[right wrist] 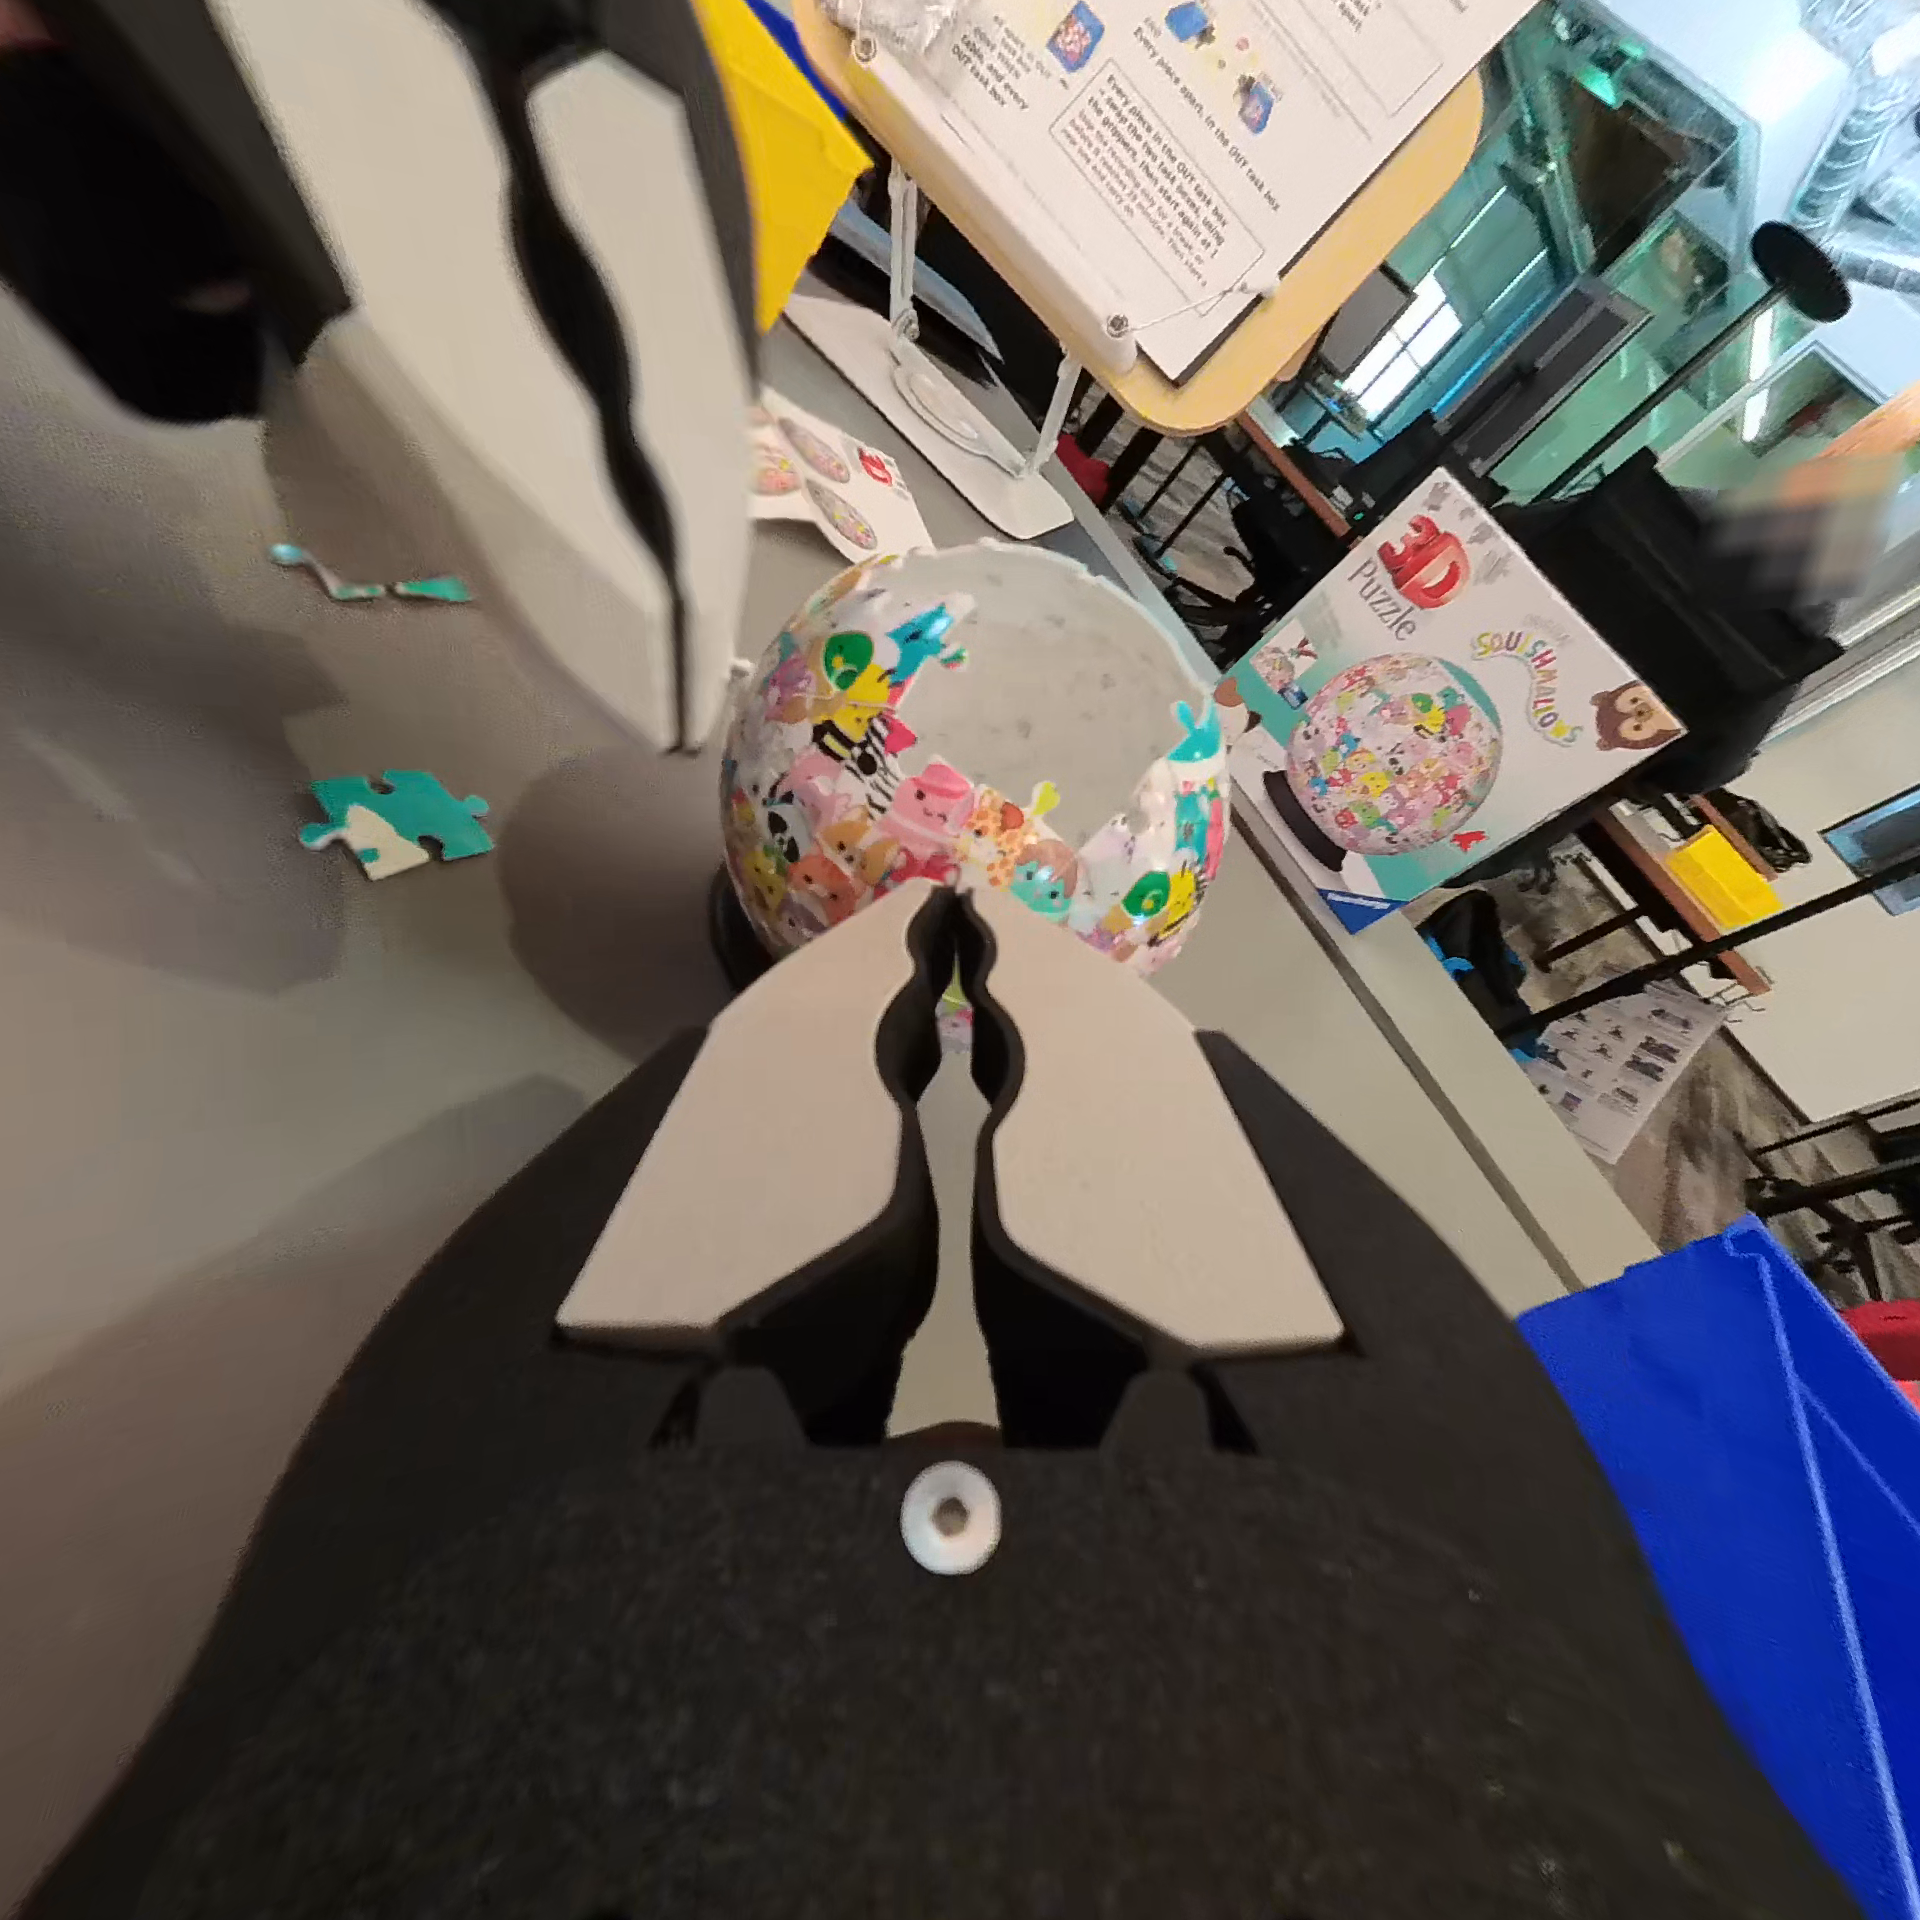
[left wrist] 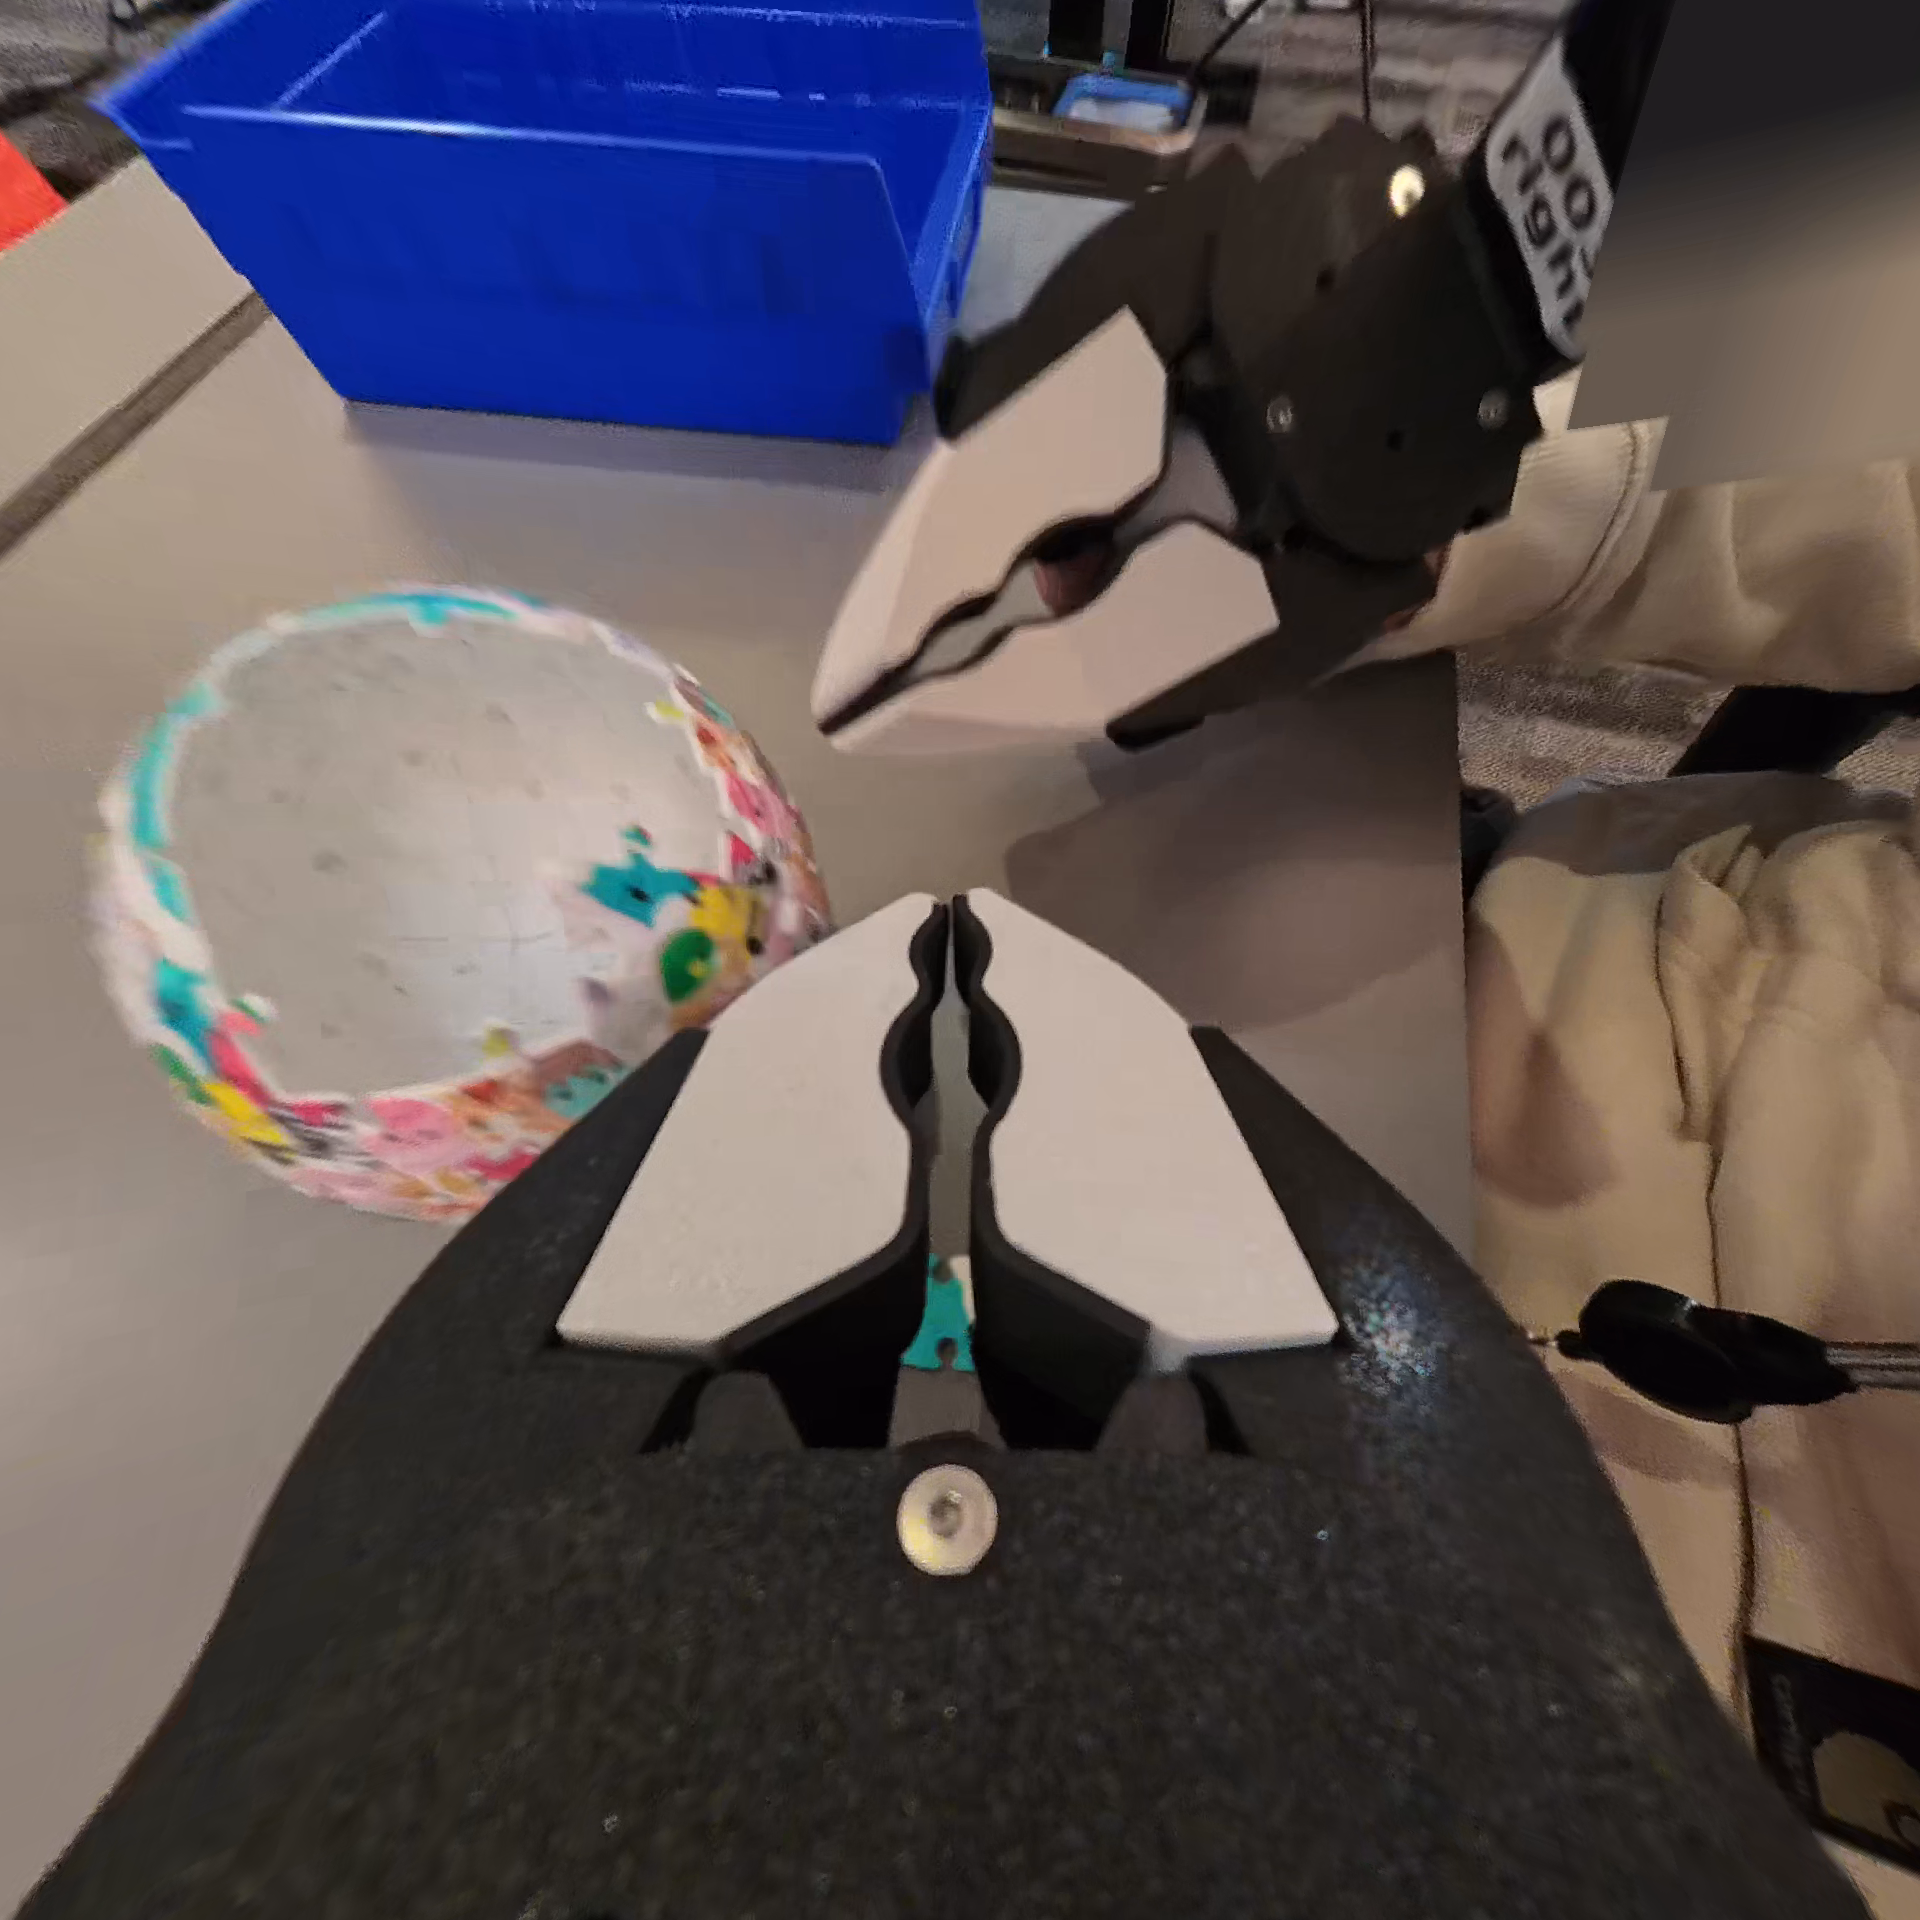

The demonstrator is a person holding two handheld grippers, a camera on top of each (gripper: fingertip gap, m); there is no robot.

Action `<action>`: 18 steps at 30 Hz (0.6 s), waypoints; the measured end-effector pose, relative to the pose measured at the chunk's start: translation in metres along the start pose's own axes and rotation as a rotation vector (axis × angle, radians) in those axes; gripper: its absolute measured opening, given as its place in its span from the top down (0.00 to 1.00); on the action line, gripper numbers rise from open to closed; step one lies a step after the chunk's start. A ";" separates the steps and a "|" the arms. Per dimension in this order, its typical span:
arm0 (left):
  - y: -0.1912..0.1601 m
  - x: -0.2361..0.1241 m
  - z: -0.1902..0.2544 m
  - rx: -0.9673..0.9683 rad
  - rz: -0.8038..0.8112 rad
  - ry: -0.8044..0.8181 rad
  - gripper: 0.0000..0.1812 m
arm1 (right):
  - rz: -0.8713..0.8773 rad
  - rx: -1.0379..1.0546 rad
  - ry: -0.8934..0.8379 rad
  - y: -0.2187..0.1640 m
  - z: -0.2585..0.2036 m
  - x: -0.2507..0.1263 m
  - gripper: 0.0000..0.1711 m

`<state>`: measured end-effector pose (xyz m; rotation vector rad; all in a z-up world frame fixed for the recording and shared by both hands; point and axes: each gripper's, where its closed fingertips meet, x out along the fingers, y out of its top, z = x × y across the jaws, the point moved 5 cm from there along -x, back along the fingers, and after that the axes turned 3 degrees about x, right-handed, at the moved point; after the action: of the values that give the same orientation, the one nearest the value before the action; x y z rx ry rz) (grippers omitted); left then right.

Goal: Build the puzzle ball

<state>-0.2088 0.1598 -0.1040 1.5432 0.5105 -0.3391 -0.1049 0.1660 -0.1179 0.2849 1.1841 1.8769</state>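
**Half-built ball on the worktop, both tools closed**

While your left tool (left wrist: 951, 914) sits just beside the half-built, colourful cartoon-printed puzzle ball (left wrist: 436, 894), its two grey fingers are pressed together at the tips with nothing clamped there. A teal jigsaw piece (left wrist: 940, 1320) shows through the gap near the finger roots; you cannot tell from this view whether it is held or simply lying on the grey worktop (left wrist: 582, 540) below.

Your right tool (right wrist: 956, 904) has its jaws closed too, tips meeting, and points straight at the ball's open shell, close to its jagged upper rim (whether the tips touch the shell is not clear). Seen from the left wrist, that same tool hovers above the worktop to the right of the ball, clear of it.

The ball stands open side up, its white inner surface exposed, on a dark round base (right wrist: 732, 925). A loose teal-and-white puzzle piece (right wrist: 400, 821) lies on the worktop near it, and another teal piece (right wrist: 364, 582) lies farther off. A blue plastic bin (left wrist: 582, 208) stands behind the ball, and the printed puzzle box (right wrist: 1455, 717) leans at the worktop's edge.
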 end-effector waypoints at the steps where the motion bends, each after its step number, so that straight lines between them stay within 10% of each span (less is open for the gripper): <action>1: 0.008 -0.003 -0.006 0.009 -0.020 0.013 1.00 | 0.000 -0.006 0.001 0.000 -0.001 0.000 1.00; 6: 0.057 -0.016 -0.050 0.079 -0.166 0.144 1.00 | -0.013 -0.012 -0.011 -0.003 -0.001 -0.001 1.00; 12: 0.056 0.015 -0.064 0.089 -0.487 -0.059 1.00 | -0.003 0.027 -0.027 0.001 0.001 0.001 1.00; 18: 0.066 -0.011 -0.068 0.024 -0.404 0.012 1.00 | 0.075 -0.024 0.281 0.026 0.023 -0.012 0.94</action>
<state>-0.1911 0.2267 -0.0388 1.4606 0.8321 -0.6472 -0.0991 0.1668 -0.0819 0.0528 1.3510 2.0436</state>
